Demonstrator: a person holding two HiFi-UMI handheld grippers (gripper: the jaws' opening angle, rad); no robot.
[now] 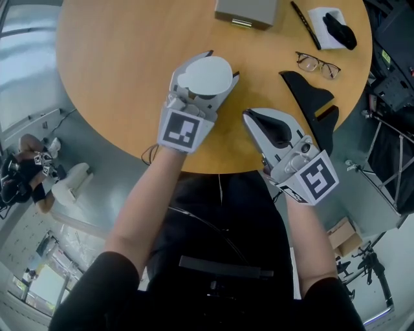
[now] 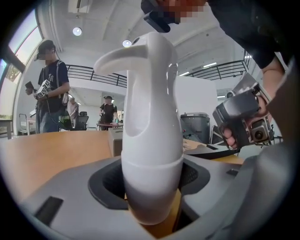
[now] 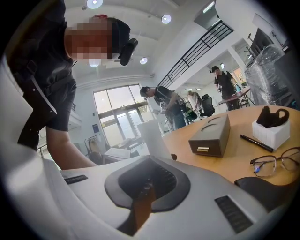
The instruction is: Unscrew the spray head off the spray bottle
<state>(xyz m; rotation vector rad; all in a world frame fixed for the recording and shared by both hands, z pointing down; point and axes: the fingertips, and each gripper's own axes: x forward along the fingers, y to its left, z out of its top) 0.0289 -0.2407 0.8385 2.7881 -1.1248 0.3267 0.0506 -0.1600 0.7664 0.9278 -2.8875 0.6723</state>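
A white bottle [image 2: 152, 117] stands upright on a wooden table [image 2: 47, 154], its curved spray head [image 2: 136, 54] on top. The left gripper's [image 2: 152, 187] grey jaws flank the bottle's lower body, dark pads [image 2: 105, 180] against its sides. Just behind the bottle sits a grey box [image 2: 115, 140]. Far left of the bottle stands a person [image 2: 49, 89].

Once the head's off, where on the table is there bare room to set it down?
The wide left part of the table, left of the spray bottle and the grey box, is bare. A smaller bare patch lies between the bottle and the box. The right side is crowded with a pen, glasses and a black piece.
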